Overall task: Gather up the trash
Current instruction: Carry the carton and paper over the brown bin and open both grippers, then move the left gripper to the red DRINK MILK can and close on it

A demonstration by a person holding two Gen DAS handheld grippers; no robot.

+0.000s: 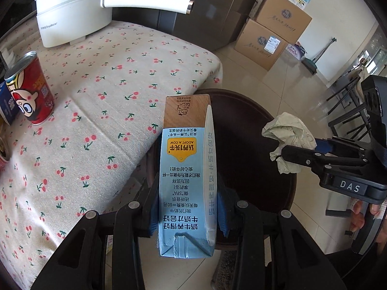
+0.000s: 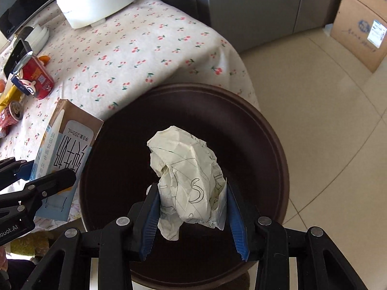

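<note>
Left tool: clenched on milk carton, at bin rim.
Right tool: clenched on crumpled paper, above bin.

Colours and patterns, table edge
Blue-and-tan milk carton; pale crumpled paper, black pen lines; cream tablecloth, red cherries; dark brown bin.

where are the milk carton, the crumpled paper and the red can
milk carton [image 1: 185, 181]: left wrist view, blue printed face
crumpled paper [image 2: 186, 169]: right wrist view, middle of the wad
red can [image 1: 31, 91]: left wrist view, printed side
</note>
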